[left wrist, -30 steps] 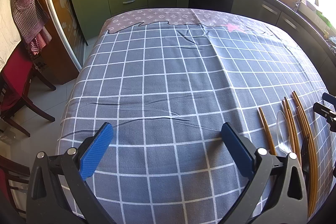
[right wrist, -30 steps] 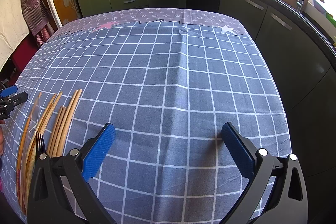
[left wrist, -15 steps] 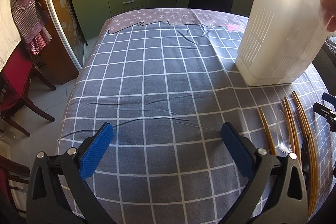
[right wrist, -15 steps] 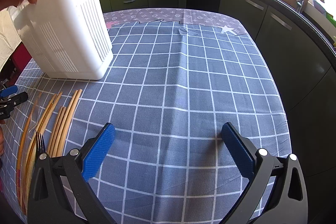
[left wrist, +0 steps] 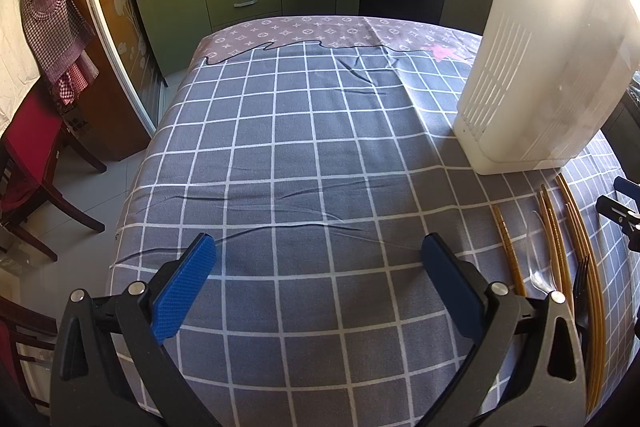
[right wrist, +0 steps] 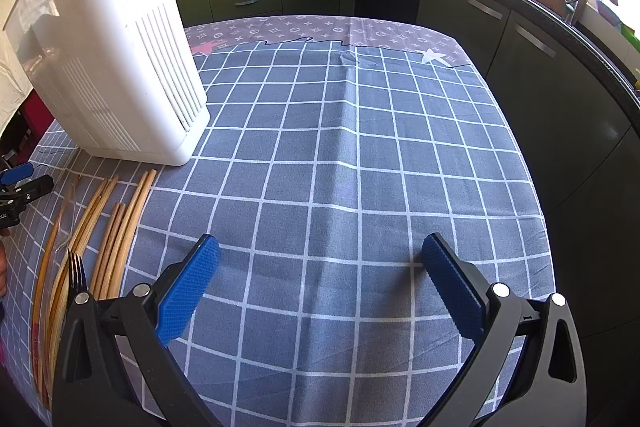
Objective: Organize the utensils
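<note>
Standing now beyond the chopsticks (right wrist: 120, 227): white holder (right wrist: 108, 67).

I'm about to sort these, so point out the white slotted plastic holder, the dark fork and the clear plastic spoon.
white slotted plastic holder (right wrist: 120, 75): right wrist view, front wall.
dark fork (right wrist: 76, 273): right wrist view, tines.
clear plastic spoon (left wrist: 541, 281): left wrist view, bowl.

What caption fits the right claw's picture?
Open right claw above checked tablecloth; chopsticks lie before white holder.
</note>
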